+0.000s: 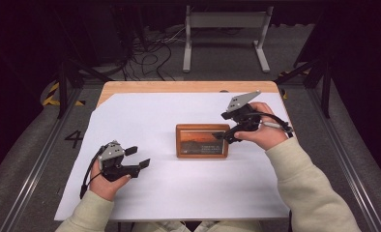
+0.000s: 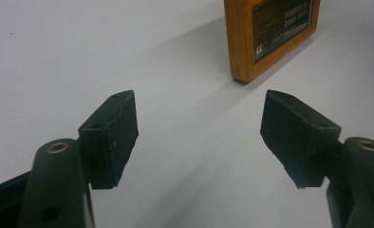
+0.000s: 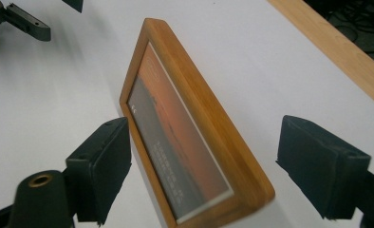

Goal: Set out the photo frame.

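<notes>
A wooden picture frame (image 1: 202, 141) holding an orange sunset print lies face up on the white sheet, right of the middle. My right gripper (image 1: 222, 125) hovers at its right end and is open. In the right gripper view the frame (image 3: 190, 133) reaches between the two pads (image 3: 104, 166), and neither pad touches it. My left gripper (image 1: 138, 157) rests low at the front left, open and with nothing in it, pointing toward the frame. In the left gripper view the gripper (image 2: 199, 123) has bare sheet between its jaws, and the frame's corner (image 2: 270, 33) lies ahead to the right.
A white sheet (image 1: 145, 116) covers most of the wooden table, whose bare edge (image 1: 179, 86) shows at the far side. Beyond the table a grey metal stand (image 1: 226, 36) and loose cables (image 1: 150, 58) sit on the floor. The left gripper (image 3: 14, 19) shows at the top left of the right gripper view.
</notes>
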Motion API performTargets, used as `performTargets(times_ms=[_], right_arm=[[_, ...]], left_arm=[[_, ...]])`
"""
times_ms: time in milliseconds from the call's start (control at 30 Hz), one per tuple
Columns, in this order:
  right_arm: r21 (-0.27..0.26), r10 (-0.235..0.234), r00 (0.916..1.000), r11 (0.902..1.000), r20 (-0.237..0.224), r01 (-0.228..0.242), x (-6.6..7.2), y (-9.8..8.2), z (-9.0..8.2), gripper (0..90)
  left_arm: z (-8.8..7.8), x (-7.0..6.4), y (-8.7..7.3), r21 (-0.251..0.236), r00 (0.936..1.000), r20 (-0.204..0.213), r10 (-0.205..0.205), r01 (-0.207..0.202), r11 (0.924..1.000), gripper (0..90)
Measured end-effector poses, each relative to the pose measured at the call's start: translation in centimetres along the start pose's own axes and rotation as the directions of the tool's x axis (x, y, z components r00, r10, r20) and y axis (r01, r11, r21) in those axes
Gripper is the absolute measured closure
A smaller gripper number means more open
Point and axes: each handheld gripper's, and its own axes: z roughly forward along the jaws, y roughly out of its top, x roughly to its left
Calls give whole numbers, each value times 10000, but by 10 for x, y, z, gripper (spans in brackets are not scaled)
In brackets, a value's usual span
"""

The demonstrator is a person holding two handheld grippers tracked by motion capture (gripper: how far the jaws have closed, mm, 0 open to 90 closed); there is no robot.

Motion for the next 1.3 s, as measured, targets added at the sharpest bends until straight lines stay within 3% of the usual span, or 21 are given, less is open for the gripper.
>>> performTargets(times_ms=[133,367,567,633,967,1300], right_arm=[[-334,179,9994,9993,283,-169,3,-14,-16,171],[-649,523,9974,9967,490,-491,8,-38,-41,157],[-959,870,9940,9921,665,-805,10,-55,-51,156],[-1223,1115,9897,9874,893,-1002,11,-69,-56,156],[-1997,1855,9756,9668,1179,-1597,17,-111,-50,173],[-2467,2071,9666,9548,1511,-1660,23,-146,-37,173]], left_arm=[[1,-1,1,54,9998,94,179,-180,9998,236],[0,-3,2,23,9998,213,56,-57,10000,183],[-1,-4,3,-92,9997,232,4,-2,10000,173],[-2,-4,4,-156,9998,211,16,-13,9999,173],[-3,-5,5,-279,9997,208,86,-80,9996,173],[-5,-4,2,-462,9997,222,-51,62,9989,181]])
